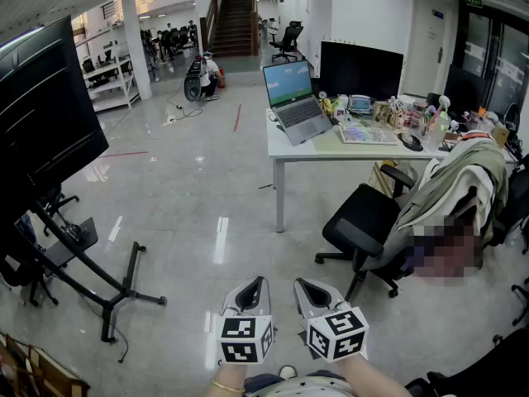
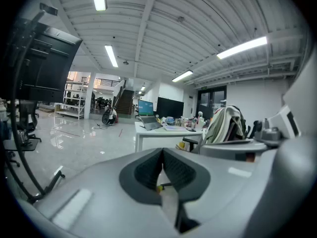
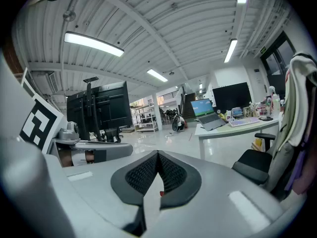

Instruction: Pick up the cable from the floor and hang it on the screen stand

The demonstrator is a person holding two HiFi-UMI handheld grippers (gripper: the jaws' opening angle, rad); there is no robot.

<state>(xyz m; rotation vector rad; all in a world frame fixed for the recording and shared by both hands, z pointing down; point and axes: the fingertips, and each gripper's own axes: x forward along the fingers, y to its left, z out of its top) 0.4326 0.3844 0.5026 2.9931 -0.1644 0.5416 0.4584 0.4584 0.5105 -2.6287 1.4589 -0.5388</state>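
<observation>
White bench (image 1: 331, 149) mid-room: open laptop (image 1: 293, 93) at left end, screen lit. Dark monitor (image 1: 360, 71) just beside it, keyboard (image 1: 366, 135) in front, small clutter further right. Black office chair (image 1: 364, 222) near bench, pale jacket (image 1: 459, 176) slung over its back. Staircase (image 1: 237, 19) way back.

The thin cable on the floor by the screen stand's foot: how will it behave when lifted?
The cable looks thin and lies in a loose curve, so probably floppy and light, sagging either side of a grip. One end seems to run to the screen stand, so it may tug taut.
</observation>
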